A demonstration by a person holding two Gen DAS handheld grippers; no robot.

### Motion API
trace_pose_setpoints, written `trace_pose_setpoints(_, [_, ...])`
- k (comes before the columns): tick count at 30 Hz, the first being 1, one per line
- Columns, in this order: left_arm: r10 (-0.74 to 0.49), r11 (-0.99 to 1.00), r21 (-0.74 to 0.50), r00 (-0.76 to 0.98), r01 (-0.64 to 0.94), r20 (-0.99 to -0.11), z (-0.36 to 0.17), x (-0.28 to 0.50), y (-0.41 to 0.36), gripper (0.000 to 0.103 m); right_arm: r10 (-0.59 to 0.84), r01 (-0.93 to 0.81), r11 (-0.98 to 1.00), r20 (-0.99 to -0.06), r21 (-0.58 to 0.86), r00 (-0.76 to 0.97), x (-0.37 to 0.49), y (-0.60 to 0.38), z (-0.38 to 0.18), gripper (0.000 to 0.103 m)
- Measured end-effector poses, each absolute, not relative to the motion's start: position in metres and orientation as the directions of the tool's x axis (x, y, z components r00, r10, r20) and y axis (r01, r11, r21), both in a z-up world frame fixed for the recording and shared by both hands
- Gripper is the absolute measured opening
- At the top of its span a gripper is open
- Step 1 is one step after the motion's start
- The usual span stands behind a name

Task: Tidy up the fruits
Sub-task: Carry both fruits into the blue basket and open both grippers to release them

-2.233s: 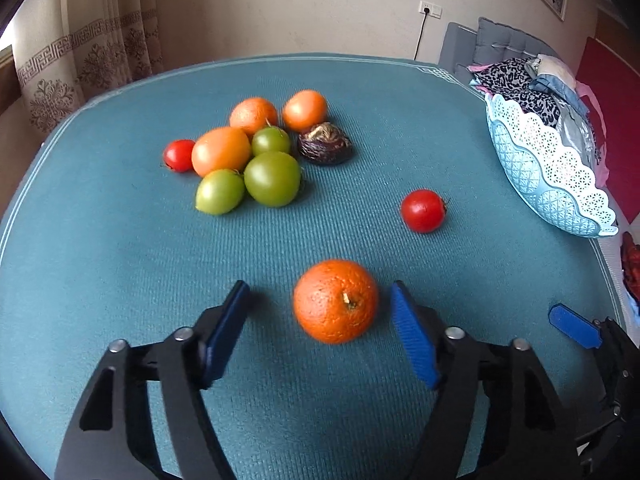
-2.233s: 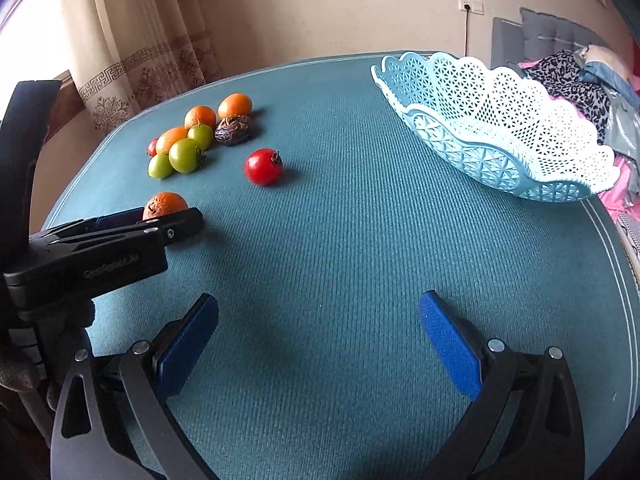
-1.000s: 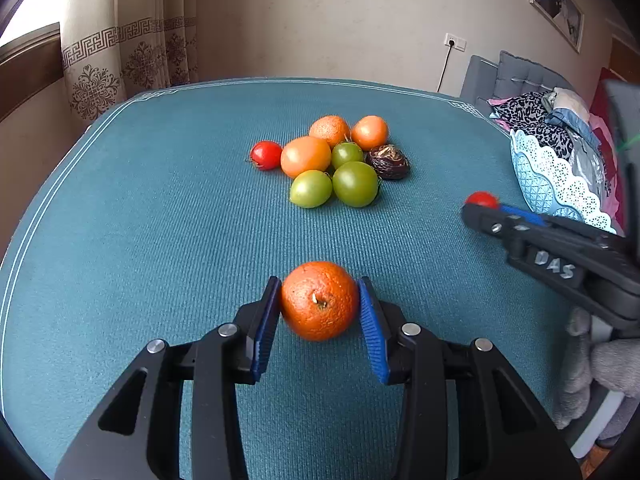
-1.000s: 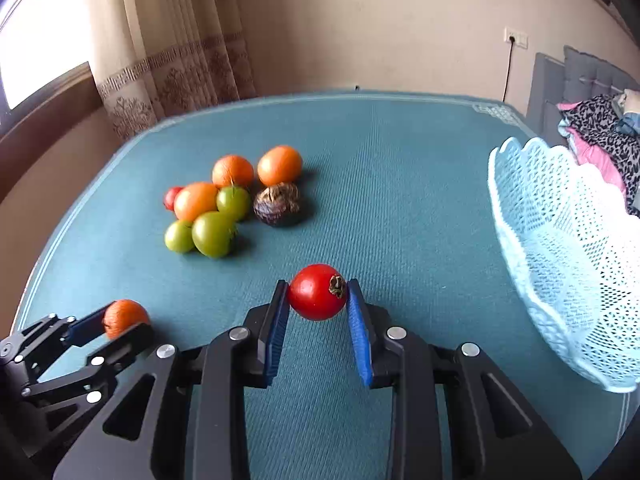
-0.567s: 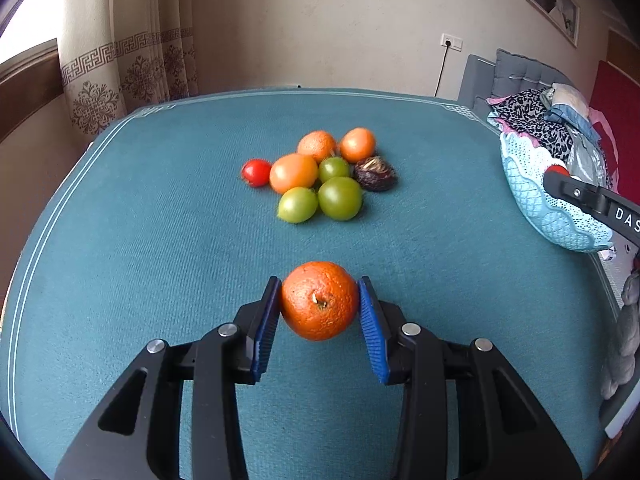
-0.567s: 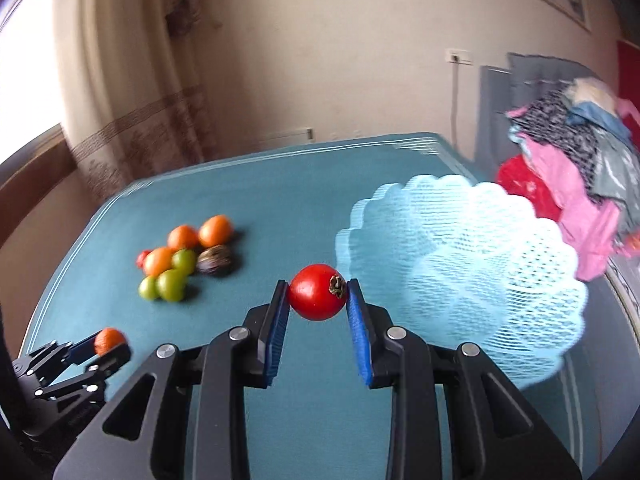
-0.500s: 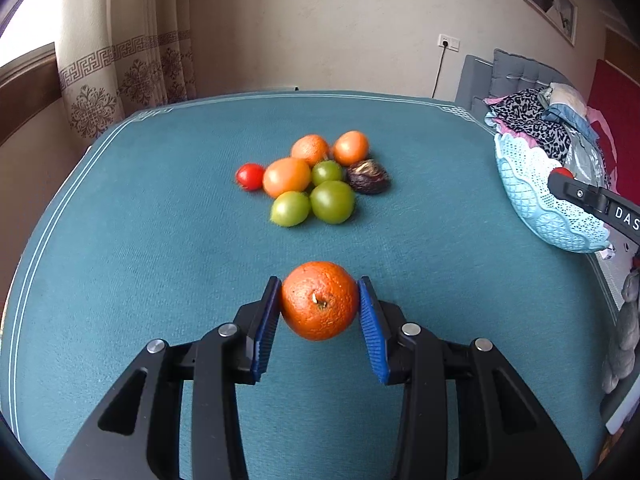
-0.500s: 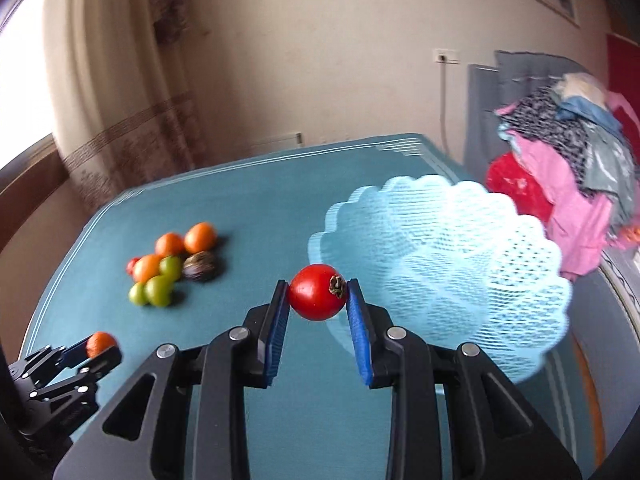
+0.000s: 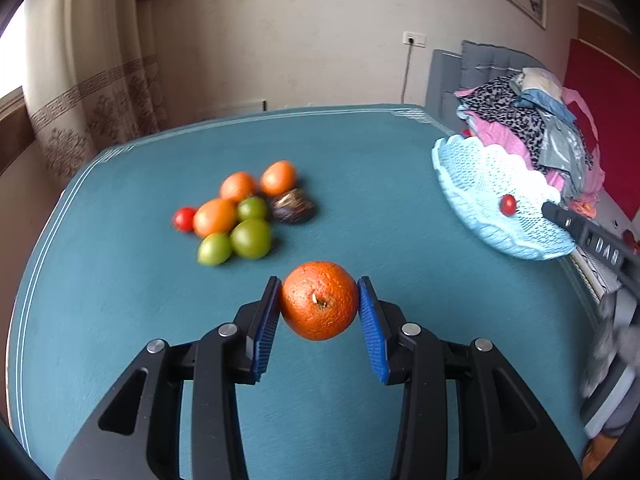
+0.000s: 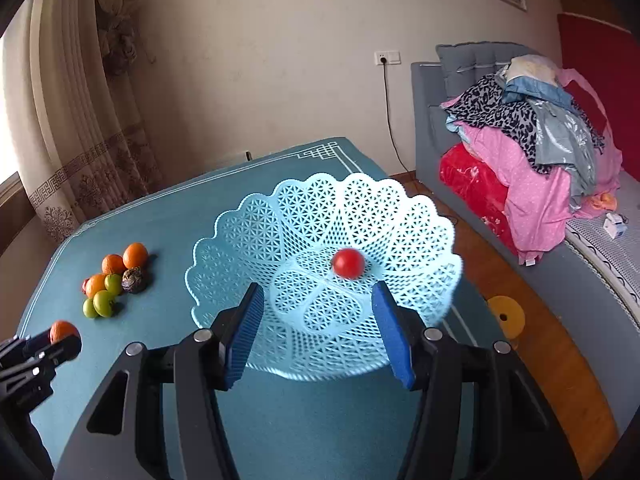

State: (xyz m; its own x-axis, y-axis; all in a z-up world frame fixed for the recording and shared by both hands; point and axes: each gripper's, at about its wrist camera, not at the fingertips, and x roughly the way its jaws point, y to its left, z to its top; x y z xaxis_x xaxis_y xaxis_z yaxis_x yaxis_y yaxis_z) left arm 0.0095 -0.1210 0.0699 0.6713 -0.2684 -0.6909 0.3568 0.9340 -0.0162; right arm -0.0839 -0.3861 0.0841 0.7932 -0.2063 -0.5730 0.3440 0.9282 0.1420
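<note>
Orange (image 9: 319, 300) clamped between blue pads of left gripper (image 9: 319, 308), above teal table (image 9: 120, 300); fruit pile (image 9: 240, 212) beyond, well apart. Right wrist view: right gripper (image 10: 318, 320) spread wide, holding nothing; red tomato (image 10: 348, 263) in lattice basket (image 10: 248, 236).

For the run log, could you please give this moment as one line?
left gripper: shut on orange | right gripper: open | red tomato: in basket

Tomato (image 10: 348, 263) in basket (image 10: 400, 208), fruit pile (image 10: 114, 284) left.
</note>
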Motion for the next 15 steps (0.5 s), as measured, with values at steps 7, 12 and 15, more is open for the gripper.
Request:
trace_pose_setpoints(7, [-0.350,0.897,-0.043,0.646,0.440,-0.678,0.090,0.015,-0.175,0.040,-0.208,0.364,0.910,-0.541,0.199,0.815,-0.112,-0.399,0.079,0.058])
trace_pose_setpoints(12, [-0.419,0.855,-0.066,0.611,0.514,-0.672,0.098,0.022,-0.221,0.040,-0.224,0.388,0.892,-0.521,0.232,0.824,-0.123,-0.406,0.076,0.059])
trace_pose_setpoints(15, [-0.452,0.833,-0.090,0.579,0.545,-0.679,0.099,0.027,-0.244,0.040,-0.224,0.403,0.879,-0.526,0.254,0.820,-0.127,-0.412,0.072,0.061])
